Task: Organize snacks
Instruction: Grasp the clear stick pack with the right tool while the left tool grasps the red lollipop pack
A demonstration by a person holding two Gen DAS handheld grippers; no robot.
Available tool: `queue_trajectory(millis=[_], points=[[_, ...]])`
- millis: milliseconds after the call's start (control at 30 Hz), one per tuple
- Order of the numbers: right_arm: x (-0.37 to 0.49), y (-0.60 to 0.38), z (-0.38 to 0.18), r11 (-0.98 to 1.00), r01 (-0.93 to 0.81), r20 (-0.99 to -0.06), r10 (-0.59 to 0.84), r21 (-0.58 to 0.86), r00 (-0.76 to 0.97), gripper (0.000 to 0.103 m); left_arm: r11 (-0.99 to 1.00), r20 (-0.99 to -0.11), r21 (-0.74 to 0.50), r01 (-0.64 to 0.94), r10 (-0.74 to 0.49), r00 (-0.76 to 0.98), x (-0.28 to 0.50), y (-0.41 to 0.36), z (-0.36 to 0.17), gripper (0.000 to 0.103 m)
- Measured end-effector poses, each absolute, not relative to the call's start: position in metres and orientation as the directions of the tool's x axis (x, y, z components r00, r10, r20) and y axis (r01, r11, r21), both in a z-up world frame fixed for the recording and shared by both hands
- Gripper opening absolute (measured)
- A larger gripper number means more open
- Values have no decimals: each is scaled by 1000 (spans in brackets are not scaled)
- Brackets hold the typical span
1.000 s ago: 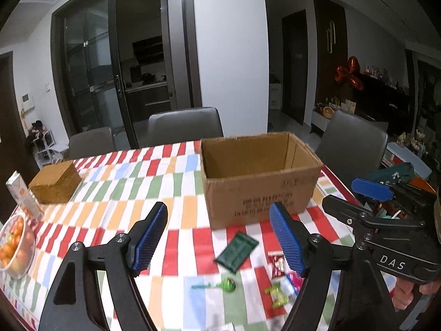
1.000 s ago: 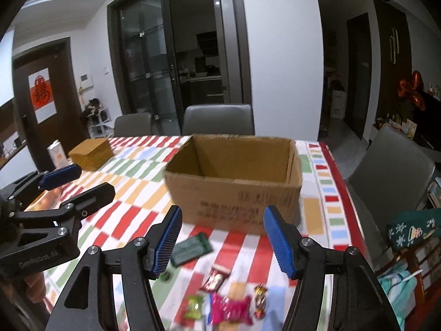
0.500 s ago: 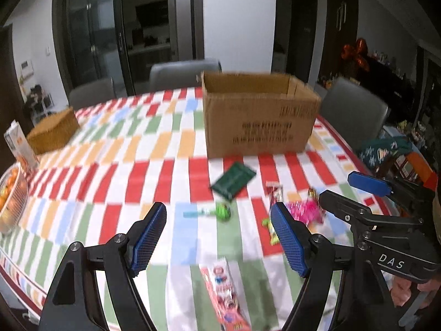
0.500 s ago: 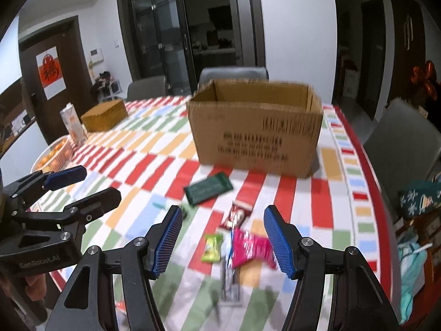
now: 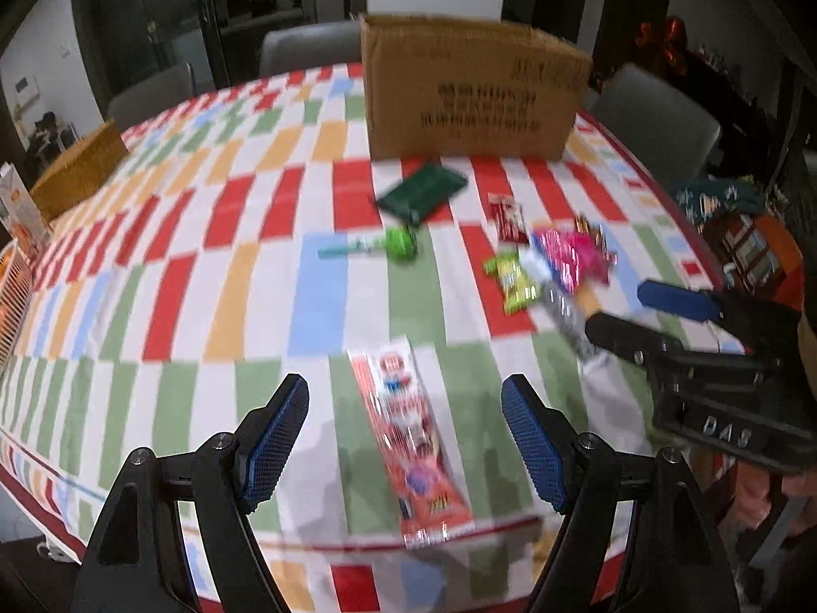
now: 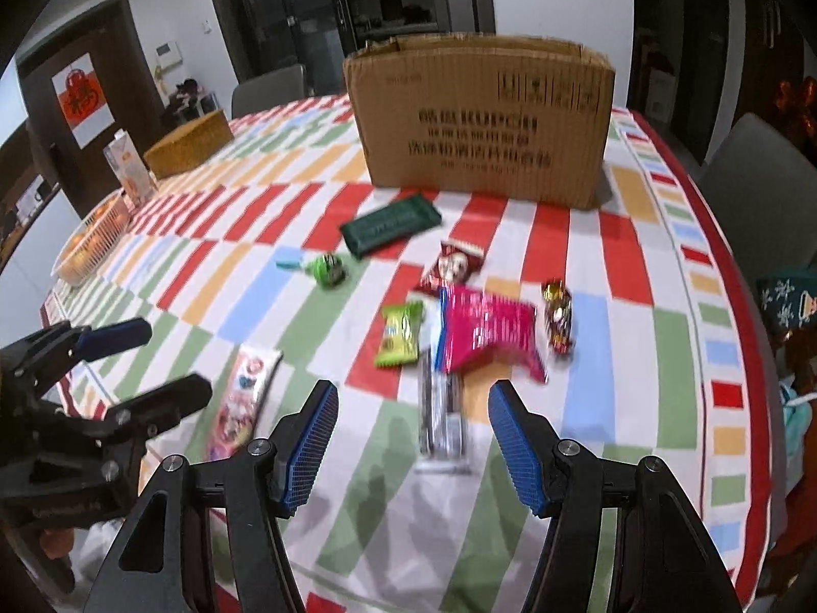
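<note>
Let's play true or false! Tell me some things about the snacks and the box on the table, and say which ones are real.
1. The cardboard box stands on the striped tablecloth. True.
2. The dark green packet lies inside the box. False: it lies on the cloth in front of it.
3. The left gripper holds the long red packet. False: its fingers are open, with the packet lying between them.
4. The right gripper is open and empty. True.
5. A pink packet lies beside a green one. True.

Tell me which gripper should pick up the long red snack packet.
Left. The left gripper is open with the long red snack packet directly between its fingers; the right gripper frames the silver wrapper instead.
</note>
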State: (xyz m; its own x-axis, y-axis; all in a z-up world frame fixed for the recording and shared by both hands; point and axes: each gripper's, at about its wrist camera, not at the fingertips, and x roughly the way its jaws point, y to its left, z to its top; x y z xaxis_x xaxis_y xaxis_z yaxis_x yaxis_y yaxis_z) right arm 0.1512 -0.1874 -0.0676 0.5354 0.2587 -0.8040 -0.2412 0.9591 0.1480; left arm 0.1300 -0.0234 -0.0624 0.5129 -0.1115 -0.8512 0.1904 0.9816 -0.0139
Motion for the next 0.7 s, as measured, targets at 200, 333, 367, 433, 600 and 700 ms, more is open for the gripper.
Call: queue_trajectory(millis=[200, 333, 367, 433, 600, 700], points=[[147, -186, -87, 961, -233, -835, 249, 150, 490, 62, 981, -894, -28, 192, -110, 433, 123, -22, -86, 76], [148, -185, -96, 961, -231, -850, 244, 148, 468, 58, 981, -914, -42, 187, -113, 389, 124, -23, -99, 70], [149, -185, -99, 961, -232, -852, 246, 151, 462, 58, 982, -917, -48, 185, -117, 382, 125, -22, -101, 67], [151, -185, -102, 962, -229, -857, 240, 147, 456, 57, 981, -922, -61, 182, -125, 365, 127, -22, -106, 63], [161, -184, -108, 965, -226, -863, 227, 135, 452, 51, 981, -927, -82, 178, -141, 347, 131, -22, -114, 53], [171, -182, -115, 965, -228, -870, 220, 129, 441, 45, 982, -924, -51, 184, -116, 365, 133, -25, -115, 43]])
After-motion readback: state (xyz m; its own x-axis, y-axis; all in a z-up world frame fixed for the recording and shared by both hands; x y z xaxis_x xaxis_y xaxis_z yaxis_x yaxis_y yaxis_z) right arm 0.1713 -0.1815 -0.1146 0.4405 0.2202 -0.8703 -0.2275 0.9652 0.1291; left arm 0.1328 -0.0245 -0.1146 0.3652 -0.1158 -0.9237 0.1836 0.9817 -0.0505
